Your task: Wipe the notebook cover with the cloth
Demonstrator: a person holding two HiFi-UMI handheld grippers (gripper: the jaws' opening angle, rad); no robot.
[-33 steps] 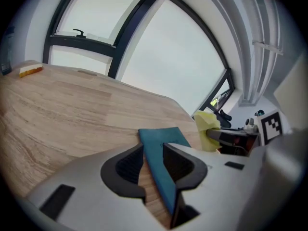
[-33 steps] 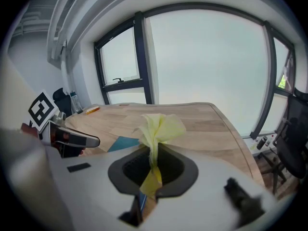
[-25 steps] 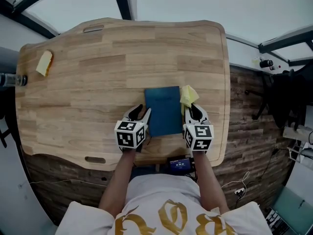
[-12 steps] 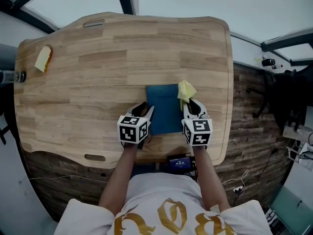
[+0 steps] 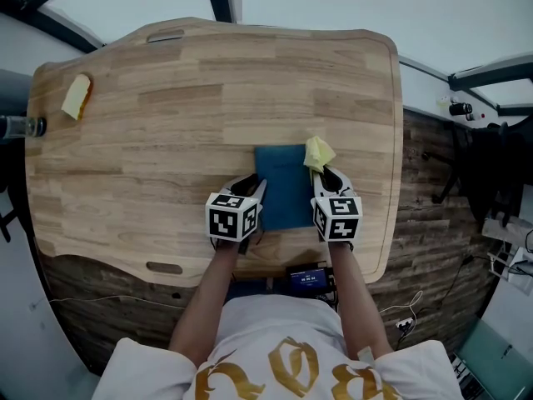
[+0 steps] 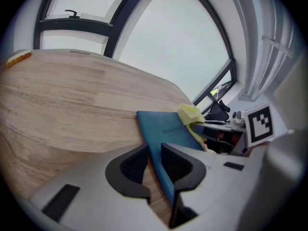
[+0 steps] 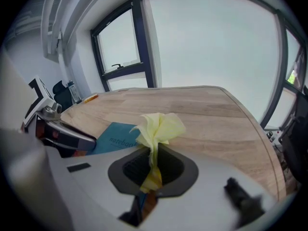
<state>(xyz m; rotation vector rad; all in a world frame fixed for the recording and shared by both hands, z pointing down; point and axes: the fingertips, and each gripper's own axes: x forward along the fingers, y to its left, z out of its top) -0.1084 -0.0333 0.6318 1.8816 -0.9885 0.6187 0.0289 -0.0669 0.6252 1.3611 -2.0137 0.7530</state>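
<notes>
Head view: left tool (image 5: 252, 188) at the left edge of the blue notebook (image 5: 283, 186), jaws just drawn in from wide to a narrower gap, straddling that edge without clamping it. Right tool (image 5: 327, 177) pinching a bunched yellow cloth (image 5: 319, 152), which now laps the notebook's far right corner instead of lying just beside it as a second ago. Likely meaning: notebook about to be steadied, cloth arriving for a first stroke, wiping apparently not yet begun. Notebook flat on the wooden table (image 5: 166, 123), close to the near edge and right of middle, long sides running away from the person.

Left gripper view: dark ribbed pads (image 6: 134, 165) narrowly apart, the long edge of the notebook (image 6: 166, 134) between them and nearer the right pad. Sliver of bare table (image 6: 72, 100) showing beside the left pad. Cloth (image 6: 190, 114) at the notebook's far corner.

Right gripper view: right tool (image 7: 153, 170) closed tight on the cloth (image 7: 159, 124), loose end flaring upward beyond the pads. Notebook (image 7: 118, 137) low at left, teal-blue, matte, with a small printed word on the cover. No stain or dust discernible.
</notes>
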